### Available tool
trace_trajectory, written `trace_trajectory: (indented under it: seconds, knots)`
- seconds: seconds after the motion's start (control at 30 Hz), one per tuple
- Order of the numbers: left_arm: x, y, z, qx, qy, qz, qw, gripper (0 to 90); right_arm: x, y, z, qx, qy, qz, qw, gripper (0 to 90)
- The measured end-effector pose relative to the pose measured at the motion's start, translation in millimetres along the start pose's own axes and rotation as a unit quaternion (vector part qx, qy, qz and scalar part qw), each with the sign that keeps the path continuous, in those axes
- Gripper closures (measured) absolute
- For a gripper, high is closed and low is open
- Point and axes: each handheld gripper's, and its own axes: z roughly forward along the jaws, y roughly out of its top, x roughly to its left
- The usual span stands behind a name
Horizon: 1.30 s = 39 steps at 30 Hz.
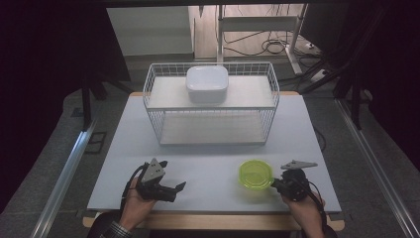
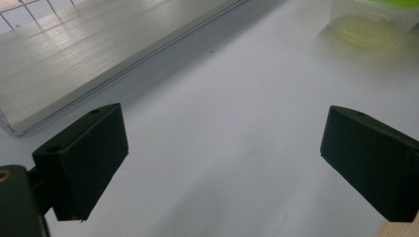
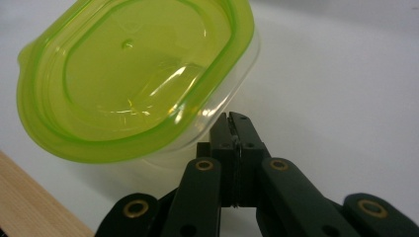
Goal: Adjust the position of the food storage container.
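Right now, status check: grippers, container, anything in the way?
Left gripper open, holding nothing, low over table. Right gripper shut, jaws pressed together against the green-lidded container; grip on it unclear. Wire rack with white tub beyond.

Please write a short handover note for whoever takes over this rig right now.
Left gripper: open, holding nothing, low over the table.
Right gripper: jaws together, at the near side of the green-lidded container; whether it pinches the rim is unclear.
White tub sits on the upper shelf of the wire rack.
Done: nothing evident. Left: probably moving the container toward the rack.
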Motion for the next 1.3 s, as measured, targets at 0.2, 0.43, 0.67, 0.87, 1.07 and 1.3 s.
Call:
trace_trajectory:
  seconds: [0.2,0.43,0.67,0.87,1.07,1.3]
  knots:
    - [-0.5,0.1,0.7,0.000,-0.003,-0.001,1.0000,4.1,9.1,4.3,8.8,0.006,0.018,-0.006,0.9998,89.6]
    - [-0.8,0.1,1.4,0.001,-0.004,-0.001,1.0000,4.1,19.3,14.1,24.8,0.006,0.044,-0.019,0.9988,89.5]
    - [-1.2,0.1,2.9,0.004,-0.006,-0.001,1.0000,4.1,28.0,26.3,39.7,0.002,0.063,-0.035,0.9974,89.4]
    - [-1.9,0.2,3.8,0.005,-0.007,-0.001,1.0000,4.1,32.1,36.8,51.4,0.000,0.074,-0.041,0.9964,89.4]
    - [-1.9,0.2,3.4,0.005,-0.007,0.000,1.0000,4.1,39.0,52.4,65.9,-0.002,0.084,-0.052,0.9951,89.5]
    - [-1.5,0.0,2.5,0.004,-0.008,-0.001,1.0000,4.0,32.6,55.3,61.9,-0.006,0.062,-0.062,0.9961,89.4]
